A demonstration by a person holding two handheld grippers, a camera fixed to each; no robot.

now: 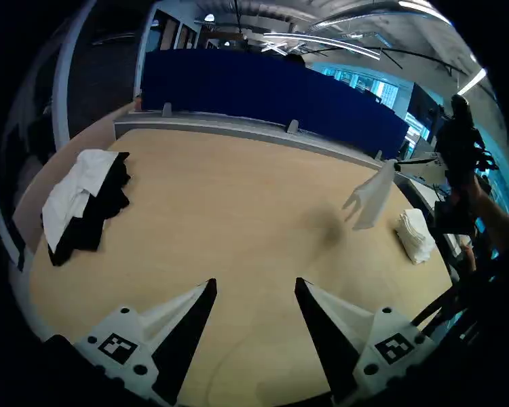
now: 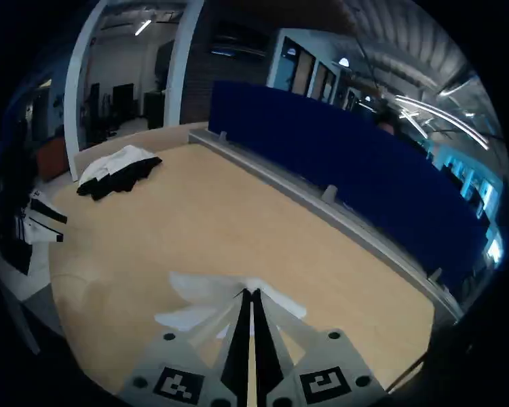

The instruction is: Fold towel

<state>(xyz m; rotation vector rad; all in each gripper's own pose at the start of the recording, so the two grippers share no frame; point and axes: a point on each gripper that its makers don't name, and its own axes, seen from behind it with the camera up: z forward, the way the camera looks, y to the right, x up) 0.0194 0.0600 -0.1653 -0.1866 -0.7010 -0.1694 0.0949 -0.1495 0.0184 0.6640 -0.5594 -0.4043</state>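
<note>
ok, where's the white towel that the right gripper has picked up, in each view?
Left gripper view: white towel right of centre, hanging from the right gripper above the table.
Right gripper view: white towel at bottom centre, pinched at the right gripper tips.
Shared landmark: black-and-white cloth pile at far left in the left gripper view, upper left in the right gripper view.

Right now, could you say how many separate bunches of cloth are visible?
3: white-and-black heap at left, folded white stack at right, white towel pinched in the right claw. Others may be hidden.
</note>
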